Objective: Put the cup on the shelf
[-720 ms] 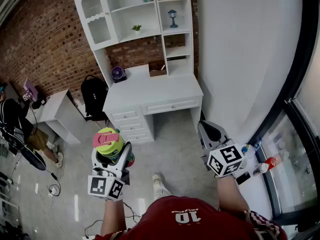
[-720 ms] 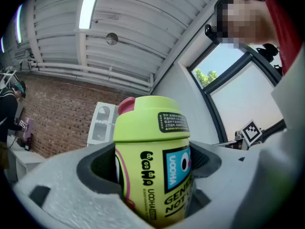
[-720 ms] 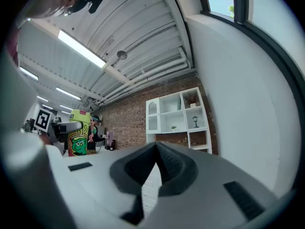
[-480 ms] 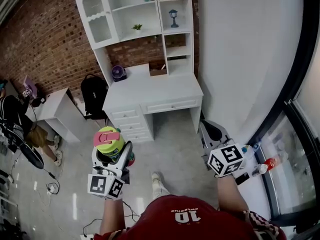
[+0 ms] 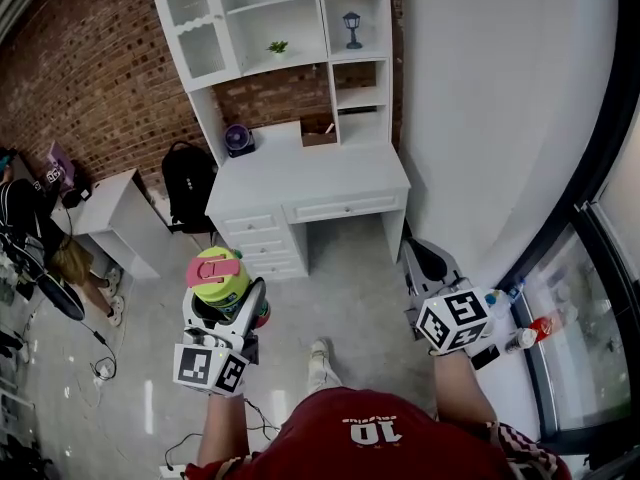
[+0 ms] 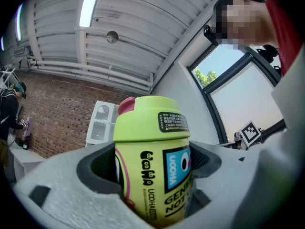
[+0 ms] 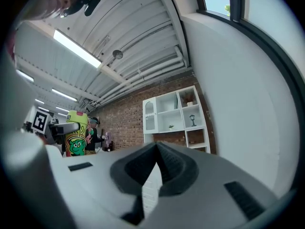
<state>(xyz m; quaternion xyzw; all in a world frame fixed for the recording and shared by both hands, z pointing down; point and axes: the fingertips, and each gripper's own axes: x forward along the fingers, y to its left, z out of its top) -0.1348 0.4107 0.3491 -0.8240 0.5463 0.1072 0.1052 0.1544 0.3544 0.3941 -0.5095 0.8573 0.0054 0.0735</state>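
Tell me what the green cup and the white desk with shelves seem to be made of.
The cup: probably plastic, smooth and slightly glossy, with graphics printed on it. The desk: likely painted wood or board, an even matte white, with panelled drawer fronts.

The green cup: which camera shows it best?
The left gripper view: the green cup fills the frame, its print readable. The head view shows only its top from above; the right gripper view shows it small, at far left.
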